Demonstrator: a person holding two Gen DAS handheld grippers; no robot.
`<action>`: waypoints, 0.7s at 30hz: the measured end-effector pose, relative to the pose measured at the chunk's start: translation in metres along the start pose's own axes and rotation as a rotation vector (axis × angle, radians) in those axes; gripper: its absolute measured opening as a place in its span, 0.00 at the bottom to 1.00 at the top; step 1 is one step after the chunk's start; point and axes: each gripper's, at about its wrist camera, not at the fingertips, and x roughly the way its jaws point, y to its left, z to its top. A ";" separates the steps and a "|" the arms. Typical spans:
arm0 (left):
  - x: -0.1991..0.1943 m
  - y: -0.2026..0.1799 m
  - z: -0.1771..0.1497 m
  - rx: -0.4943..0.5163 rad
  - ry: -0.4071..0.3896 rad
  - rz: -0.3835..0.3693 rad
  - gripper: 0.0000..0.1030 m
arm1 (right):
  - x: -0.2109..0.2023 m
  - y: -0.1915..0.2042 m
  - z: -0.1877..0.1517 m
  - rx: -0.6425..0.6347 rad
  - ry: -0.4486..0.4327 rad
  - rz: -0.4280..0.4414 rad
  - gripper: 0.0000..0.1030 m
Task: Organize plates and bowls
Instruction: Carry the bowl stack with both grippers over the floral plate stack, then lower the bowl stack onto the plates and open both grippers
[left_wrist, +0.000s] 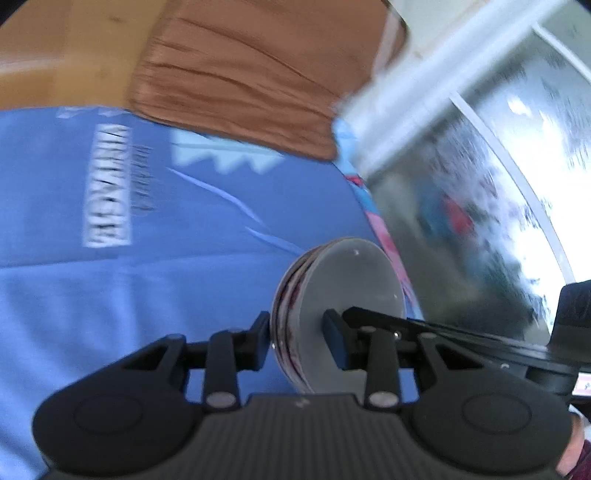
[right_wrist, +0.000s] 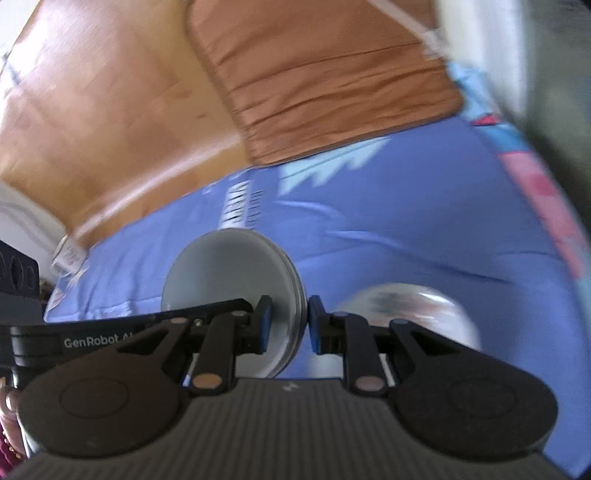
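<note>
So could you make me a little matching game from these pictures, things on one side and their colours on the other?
Things:
1. bedsheet
2. pillow
3. stack of plates
4. headboard

Colours:
A. rust-brown, creased fabric
B. pale grey
C. blue, with white print
D. glossy light wood

Pairs: 1-C, 2-A, 3-B, 4-D

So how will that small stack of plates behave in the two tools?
The stack of plates looks rigid, and both the left tool and the right tool pinch its rims. The smooth, glossy faces suggest it may slip. Several loose layers show at the edge, so they could slide apart if tilted.
</note>
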 end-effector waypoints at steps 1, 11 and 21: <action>0.010 -0.008 -0.002 0.007 0.023 -0.004 0.30 | -0.004 -0.009 -0.004 0.015 -0.001 -0.017 0.23; 0.058 -0.030 -0.016 0.045 0.119 0.033 0.36 | -0.003 -0.052 -0.025 0.095 0.028 -0.062 0.22; -0.006 -0.048 -0.017 0.185 -0.076 0.039 0.59 | -0.033 -0.034 -0.028 -0.058 -0.184 -0.180 0.24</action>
